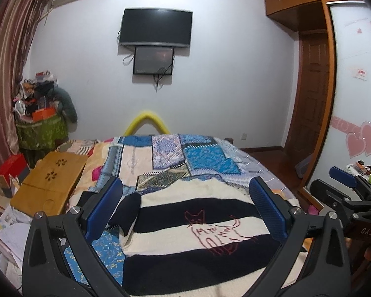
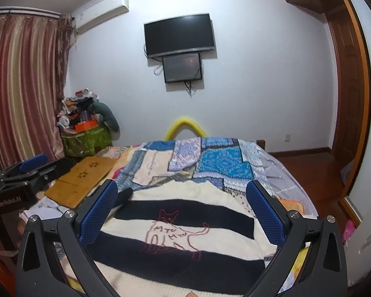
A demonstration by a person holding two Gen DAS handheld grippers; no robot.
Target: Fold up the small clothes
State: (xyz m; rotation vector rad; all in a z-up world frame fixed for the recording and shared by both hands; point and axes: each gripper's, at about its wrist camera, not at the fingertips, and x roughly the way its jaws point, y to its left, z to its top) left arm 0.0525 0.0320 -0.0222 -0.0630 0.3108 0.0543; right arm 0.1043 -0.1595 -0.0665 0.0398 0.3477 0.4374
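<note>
A small cream and navy striped sweater (image 1: 190,225) (image 2: 185,225) with a red outlined cat on its chest lies flat on the bed. A dark sleeve end (image 1: 126,210) is tucked at its left side. My left gripper (image 1: 185,208) hovers over the sweater, open, its blue pads wide apart with nothing between them. My right gripper (image 2: 183,212) is also open above the same sweater, holding nothing. In the left wrist view the right gripper (image 1: 346,185) shows at the right edge. In the right wrist view the left gripper (image 2: 29,165) appears at the left edge.
The bed carries a blue patchwork quilt (image 1: 183,156) (image 2: 210,158). A wooden lap tray (image 1: 49,183) (image 2: 81,180) lies at its left side beside papers and a red box (image 1: 12,168). A cluttered green bin (image 1: 40,128) stands by the curtain. A wardrobe (image 1: 353,74) lines the right.
</note>
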